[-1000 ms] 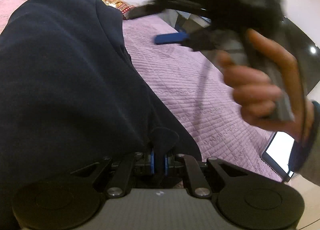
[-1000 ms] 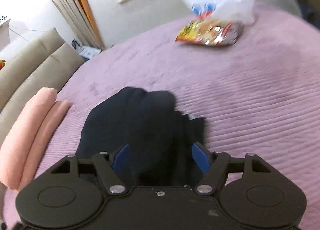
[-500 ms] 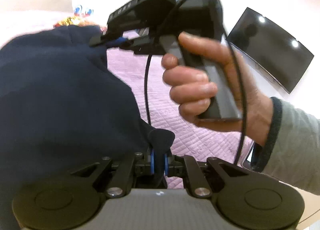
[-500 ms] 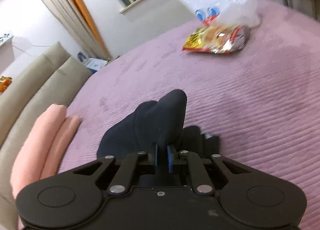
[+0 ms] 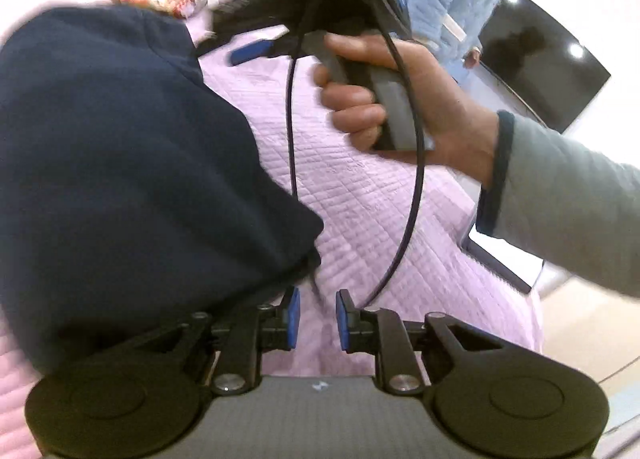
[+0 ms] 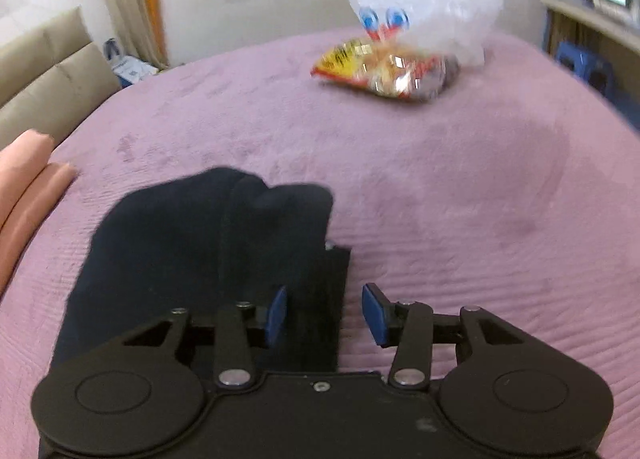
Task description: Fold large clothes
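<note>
The left gripper has its blue pads a narrow gap apart and its jaws are opening; only pink bedspread shows between them, and the pads press on nothing. Just above and to the left of the left pad hangs the lower corner of the dark navy garment, a thick bunched mass that fills the left half of the left wrist view and lies on the bed. Whether the cloth still touches that pad is hard to tell, since its edge is blurred.

The right gripper has its jaws opening too, about half apart. A flat dark strip of the garment runs between its pads, close to the left one and clear of the right one, so nothing is clamped. Past the pads the garment rises in rounded folds, toward the near left part of the bed.

In the left wrist view the right hand grips the handle of the other gripper above the bed, a black cable looping down from it, with a grey sleeve behind.

At the far edge of the bed lie a snack packet and, behind it, a white plastic bag. A pink roll lies at the left edge.
</note>
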A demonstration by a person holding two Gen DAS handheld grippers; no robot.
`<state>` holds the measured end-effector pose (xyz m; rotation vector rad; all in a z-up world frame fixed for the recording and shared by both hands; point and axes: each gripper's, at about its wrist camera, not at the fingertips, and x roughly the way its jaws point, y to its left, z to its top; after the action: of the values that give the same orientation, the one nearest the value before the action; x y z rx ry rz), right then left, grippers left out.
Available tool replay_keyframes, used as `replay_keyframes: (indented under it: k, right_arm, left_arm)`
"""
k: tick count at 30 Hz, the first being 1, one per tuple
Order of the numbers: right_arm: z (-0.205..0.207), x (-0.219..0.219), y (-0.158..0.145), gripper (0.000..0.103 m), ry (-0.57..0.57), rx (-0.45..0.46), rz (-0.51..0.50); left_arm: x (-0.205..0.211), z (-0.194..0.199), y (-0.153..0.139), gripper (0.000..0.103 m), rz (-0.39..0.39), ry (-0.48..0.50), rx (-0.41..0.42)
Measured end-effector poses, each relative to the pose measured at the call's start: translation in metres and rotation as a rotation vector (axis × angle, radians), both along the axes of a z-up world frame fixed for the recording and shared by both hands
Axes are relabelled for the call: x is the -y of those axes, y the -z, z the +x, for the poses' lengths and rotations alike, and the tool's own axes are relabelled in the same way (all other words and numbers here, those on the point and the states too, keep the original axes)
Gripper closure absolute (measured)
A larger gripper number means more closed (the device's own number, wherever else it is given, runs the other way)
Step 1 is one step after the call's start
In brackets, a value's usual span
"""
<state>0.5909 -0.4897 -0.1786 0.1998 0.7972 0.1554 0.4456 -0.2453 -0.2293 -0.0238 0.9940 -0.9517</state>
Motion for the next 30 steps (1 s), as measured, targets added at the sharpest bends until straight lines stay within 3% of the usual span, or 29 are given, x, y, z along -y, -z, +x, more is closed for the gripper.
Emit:
replay_keyframes:
  k: [2,5,6,7,9,11,14,18,19,21,23,24,28,30]
  right_arm:
    - [-0.003,-0.006,-0.015,0.048,-0.046,0.045,0.022]
    - [-0.004,-0.037,-0.035,0.048,-0.136,0.109,0.074]
    - [-0.002,-0.054,-0.038,0.06,-0.174,0.125,0.087]
    - [0.0,-0.07,-0.038,0.082,-0.2,0.139,0.091]
    - [0.012,-0.101,-0.029,0.098,-0.234,0.12,0.073]
    - [0.027,-0.125,-0.011,0.098,-0.257,0.084,0.061]
    - [0.052,-0.145,0.021,0.103,-0.25,0.03,-0.018]
    - [0.081,-0.147,0.059,0.103,-0.138,0.031,-0.286]
    - [0.086,-0.141,0.064,0.103,-0.122,0.013,-0.304]
    - [0.091,-0.132,0.059,0.103,-0.097,0.0,-0.293]
    - [0.083,-0.128,0.039,0.103,-0.036,0.043,-0.342]
    - [0.074,-0.124,0.026,0.103,-0.013,0.068,-0.345]
    - [0.023,-0.097,-0.003,0.093,-0.099,0.063,-0.096]
    - [0.0,-0.099,0.007,0.094,-0.135,0.021,-0.119]
  left_arm:
    - [-0.028,0.002,-0.018,0.081,0.006,-0.066,0.028]
    - [-0.064,0.022,-0.031,0.081,-0.048,-0.214,0.071]
    - [-0.069,0.031,-0.028,0.081,-0.065,-0.241,0.071]
    - [-0.072,0.041,-0.02,0.082,-0.075,-0.253,0.056]
    - [-0.073,0.055,0.007,0.089,-0.103,-0.251,-0.014]
    - [-0.078,0.057,0.029,0.1,-0.118,-0.253,-0.047]
    - [-0.09,0.055,0.038,0.1,-0.144,-0.286,-0.03]
    - [-0.092,0.06,0.038,0.1,-0.184,-0.274,-0.054]
    - [-0.09,0.059,0.035,0.1,-0.174,-0.261,-0.044]
    - [-0.086,0.06,0.034,0.1,-0.149,-0.243,-0.027]
    - [-0.086,0.061,0.032,0.1,-0.136,-0.25,-0.048]
    - [-0.09,0.062,0.029,0.1,-0.13,-0.252,-0.054]
    - [-0.072,0.059,0.023,0.092,-0.09,-0.209,-0.009]
    - [-0.069,0.063,0.029,0.091,-0.089,-0.21,-0.036]
